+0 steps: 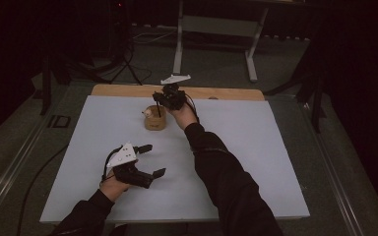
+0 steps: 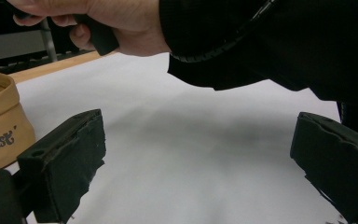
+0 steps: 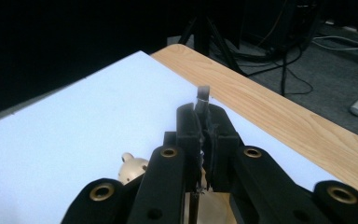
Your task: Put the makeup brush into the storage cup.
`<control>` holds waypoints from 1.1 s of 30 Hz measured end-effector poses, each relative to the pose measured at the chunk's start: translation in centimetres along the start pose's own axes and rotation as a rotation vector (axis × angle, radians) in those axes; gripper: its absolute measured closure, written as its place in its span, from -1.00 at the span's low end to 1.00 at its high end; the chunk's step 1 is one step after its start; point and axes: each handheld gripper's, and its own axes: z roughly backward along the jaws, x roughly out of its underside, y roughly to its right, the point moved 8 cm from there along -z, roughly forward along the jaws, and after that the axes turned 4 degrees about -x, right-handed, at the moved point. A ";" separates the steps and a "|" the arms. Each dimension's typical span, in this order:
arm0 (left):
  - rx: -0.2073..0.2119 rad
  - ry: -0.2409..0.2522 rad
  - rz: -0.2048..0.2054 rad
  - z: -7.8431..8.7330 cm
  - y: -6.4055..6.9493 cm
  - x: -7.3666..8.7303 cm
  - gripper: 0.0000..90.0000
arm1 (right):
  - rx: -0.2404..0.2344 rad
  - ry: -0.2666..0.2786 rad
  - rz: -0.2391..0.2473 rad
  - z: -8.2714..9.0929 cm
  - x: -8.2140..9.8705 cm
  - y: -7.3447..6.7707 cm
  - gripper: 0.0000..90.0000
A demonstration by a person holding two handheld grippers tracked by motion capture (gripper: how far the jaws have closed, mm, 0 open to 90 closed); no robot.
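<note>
1. Where the right tool [image 3: 204, 119] is seen along its own length, its two black jaws stand pressed together on a thin dark strip [image 3: 203, 95], whose end rises just above the jaw tips; what the strip is cannot be told.
2. Seen from above, the right tool [image 1: 163, 101] is held by the right hand [image 1: 184, 115] near the far edge of the tabletop [image 1: 256, 147], directly over a small tan bag [image 1: 155, 120]; the strip runs down from the jaws into the bag's open top.
3. Beside the bag's left rim sits a small pale rounded object [image 1: 147, 113], visible in the right gripper view as a cream knob [image 3: 133, 169] just left of the jaws.
4. Nearer the front-left corner, the left tool [image 1: 152, 160] is held low over the tabletop by the left hand [image 1: 112, 186]; its jaws stand wide apart with nothing between them, and a grey three-cornered plate [image 1: 124, 154] sits on top.
5. Along the left tool's jaws [image 2: 196, 158], the white surface lies bare between them; the tan bag [image 2: 0, 121], bearing dark lettering, stands at the left edge, and the right hand [image 2: 107, 23] with its black sleeve [image 2: 270, 42] crosses the top.
6. A white sheet covers the tabletop, leaving a strip of bare wood [image 1: 226, 92] along the far edge.
</note>
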 end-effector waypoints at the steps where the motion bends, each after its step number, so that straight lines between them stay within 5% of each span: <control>1: 0.000 -0.001 0.000 0.0 0.0 0.0 -0.92 | -0.008 -0.006 -0.002 -0.1 0.1 0.0 0.91; 7: 0.004 -0.002 0.001 0.0 0.0 0.0 -0.92 | -0.012 -0.028 -0.008 -0.1 0.4 0.1 0.86; 8: 0.004 -0.002 0.001 0.0 0.0 0.0 -0.92 | -0.024 -0.006 -0.040 0.1 0.1 0.0 0.39; 17: 0.009 -0.003 0.001 -0.1 0.1 0.1 -0.92 | -0.033 -0.042 -0.089 1.6 -0.8 0.2 -0.52; 20: 0.011 -0.009 0.003 -0.2 0.2 0.2 -0.92 | -0.077 -0.053 -0.112 2.3 -0.9 -0.1 -0.79; 25: 0.007 -0.006 0.003 -0.3 0.2 0.1 -0.92 | -0.143 -0.067 -0.089 3.5 -1.0 -0.8 -0.83; 33: 0.005 -0.004 0.008 -0.2 0.1 -0.1 -0.92 | -0.148 -0.068 -0.053 5.0 -0.3 -1.4 -0.83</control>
